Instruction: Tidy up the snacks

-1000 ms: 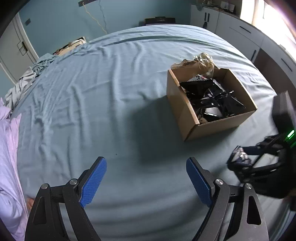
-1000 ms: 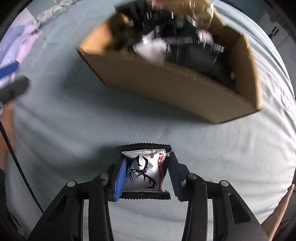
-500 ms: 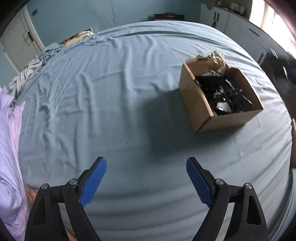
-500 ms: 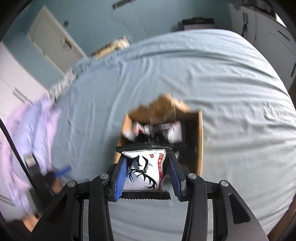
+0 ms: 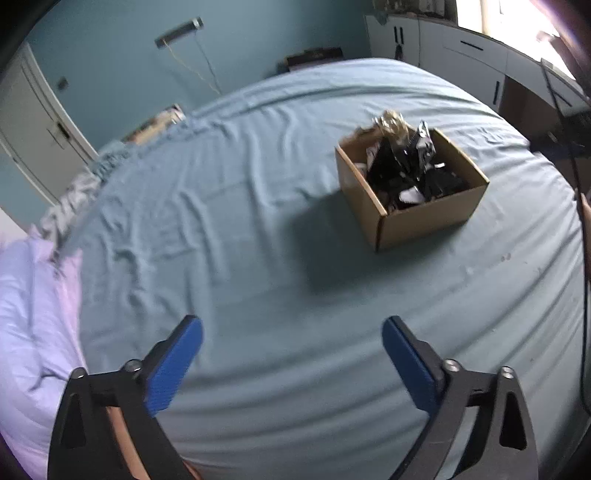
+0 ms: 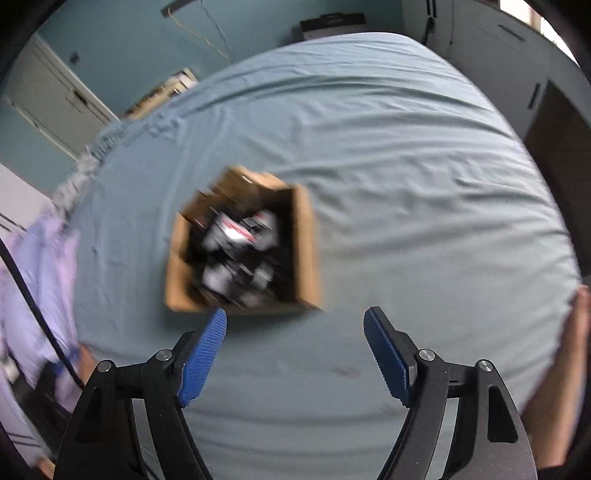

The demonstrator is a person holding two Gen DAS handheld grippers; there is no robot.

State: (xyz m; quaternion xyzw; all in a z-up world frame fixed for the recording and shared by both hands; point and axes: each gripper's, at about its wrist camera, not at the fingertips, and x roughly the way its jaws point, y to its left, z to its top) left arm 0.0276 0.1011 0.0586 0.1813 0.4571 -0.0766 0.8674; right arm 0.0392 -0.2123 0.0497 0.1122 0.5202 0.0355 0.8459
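The right gripper (image 6: 294,321) and left gripper (image 5: 291,332) both gape wide and empty, ribbed blue pads above a wrinkled blue sheet (image 5: 229,206), where the square cardboard box (image 6: 306,240) holds crinkly snack packets (image 6: 236,254).

A wide bed with a wrinkled blue-grey sheet (image 5: 229,229) fills the middle of the frame. A teal wall (image 5: 122,55) stands behind it, a white door (image 5: 33,125) at upper left, white cabinets (image 5: 461,62) and a bright window (image 5: 509,18) at upper right.

Each tool (image 5: 291,338) (image 6: 295,332) has black arms, silver screws and ribbed blue pads (image 6: 386,356).
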